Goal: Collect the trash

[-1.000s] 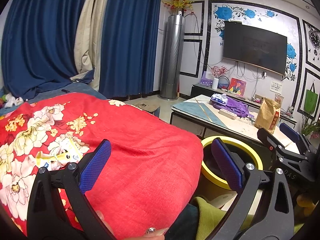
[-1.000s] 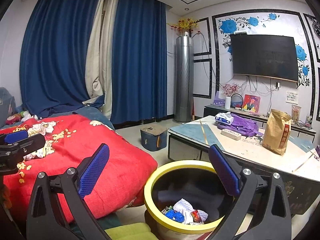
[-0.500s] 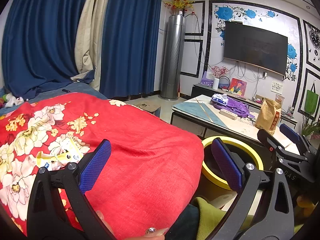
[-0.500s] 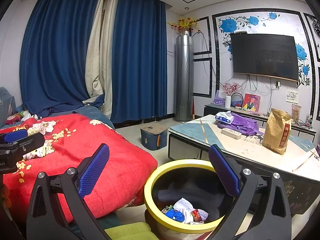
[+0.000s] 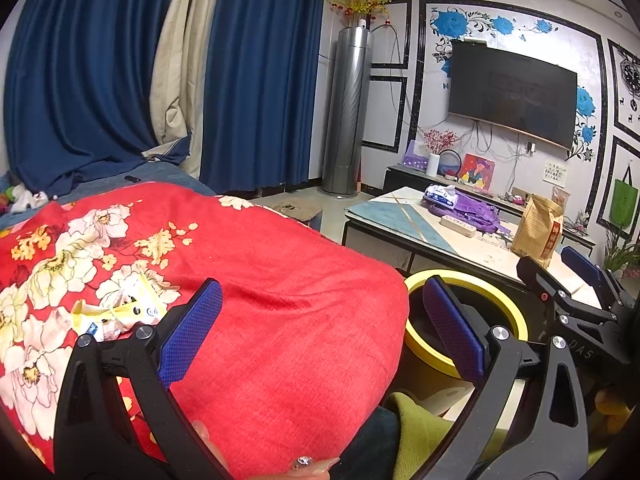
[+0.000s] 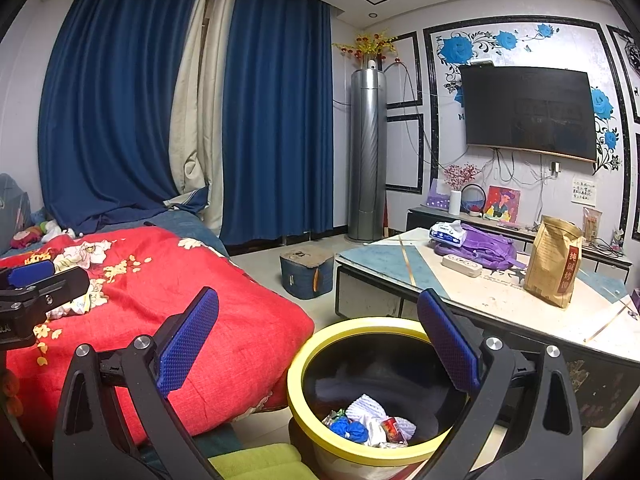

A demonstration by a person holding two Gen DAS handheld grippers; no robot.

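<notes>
Now | left hand-held gripper [image 5: 320, 332] agape, empty | yellow wrapper [image 5: 116, 314] on quilt [image 5: 280, 280], left of it | right hand-held gripper [image 6: 316, 344] agape above bin [image 6: 304, 364]

Red bedspread [image 5: 280, 300] with white and yellow flowers, yellow-and-white wrapper [image 5: 116, 312], yellow-rimmed black bin [image 6: 360, 326], navy curtains [image 6: 276, 120], blue-padded black claw [image 6: 318, 348], purple bag [image 6: 480, 246]
</notes>
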